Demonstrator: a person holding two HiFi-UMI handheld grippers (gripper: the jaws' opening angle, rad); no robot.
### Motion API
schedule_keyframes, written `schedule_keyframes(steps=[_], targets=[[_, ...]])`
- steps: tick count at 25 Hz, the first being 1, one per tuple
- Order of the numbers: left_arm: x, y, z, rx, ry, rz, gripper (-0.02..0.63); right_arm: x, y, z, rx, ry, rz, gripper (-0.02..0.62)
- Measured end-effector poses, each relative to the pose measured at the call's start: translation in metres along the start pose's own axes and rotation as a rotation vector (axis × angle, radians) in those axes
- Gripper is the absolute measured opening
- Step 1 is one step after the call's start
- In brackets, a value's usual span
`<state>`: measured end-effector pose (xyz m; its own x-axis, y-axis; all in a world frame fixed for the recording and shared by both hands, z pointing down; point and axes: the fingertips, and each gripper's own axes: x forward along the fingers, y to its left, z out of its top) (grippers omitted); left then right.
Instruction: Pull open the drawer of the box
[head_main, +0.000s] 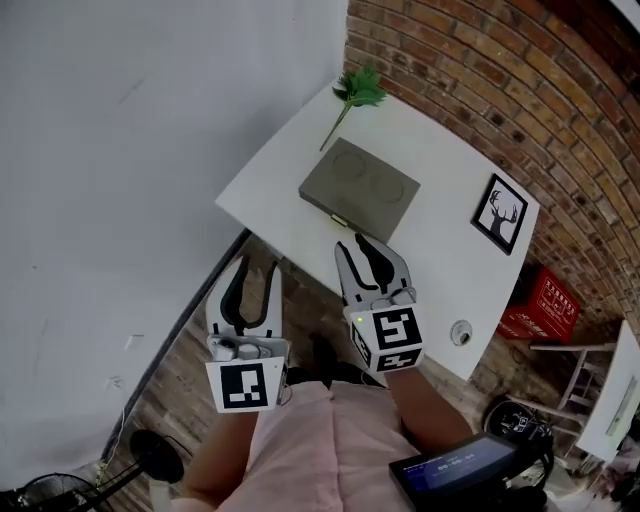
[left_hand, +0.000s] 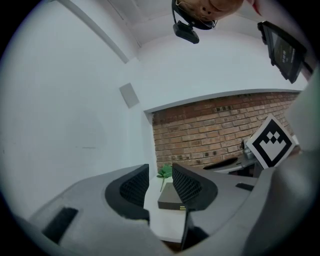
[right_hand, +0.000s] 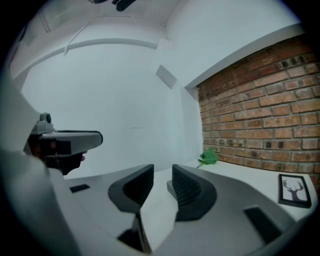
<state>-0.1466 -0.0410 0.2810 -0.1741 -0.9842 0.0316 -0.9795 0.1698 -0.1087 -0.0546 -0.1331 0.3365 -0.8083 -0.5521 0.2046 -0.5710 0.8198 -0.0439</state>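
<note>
White corner table (head_main: 440, 170) beside a brick wall carries the flat grey box (head_main: 360, 190) near its front edge, with the tabbed side, presumably the drawer front, facing the person. Left gripper (head_main: 258, 280) and right gripper (head_main: 368, 262) hover short of the box, jaws apart and empty, likely lining up for the pull.

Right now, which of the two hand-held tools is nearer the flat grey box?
The right tool: its tips reach almost to the flat grey box, while the left tool is off to the side, farther away.
</note>
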Motion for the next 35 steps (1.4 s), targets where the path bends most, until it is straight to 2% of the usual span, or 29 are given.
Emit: schedule_keyframes(steps=[10,17,29,35], targets=[[0.054,0.006,0.012,0.018,-0.029,-0.092,0.153,0.036,-0.030,0.026,0.017,-0.043,-0.078,0.120],[0.108,0.013,0.006,0.019,-0.018,-0.234,0.153,0.061,-0.058,0.021,0.079,-0.020,-0.209,0.121],[0.176,0.016,-0.022,0.025,0.039,-0.507,0.155,0.082,-0.071,-0.030,0.273,0.083,-0.420,0.123],[0.187,0.010,-0.057,0.067,0.108,-0.617,0.161,0.088,-0.060,-0.073,0.372,0.153,-0.465,0.121]])
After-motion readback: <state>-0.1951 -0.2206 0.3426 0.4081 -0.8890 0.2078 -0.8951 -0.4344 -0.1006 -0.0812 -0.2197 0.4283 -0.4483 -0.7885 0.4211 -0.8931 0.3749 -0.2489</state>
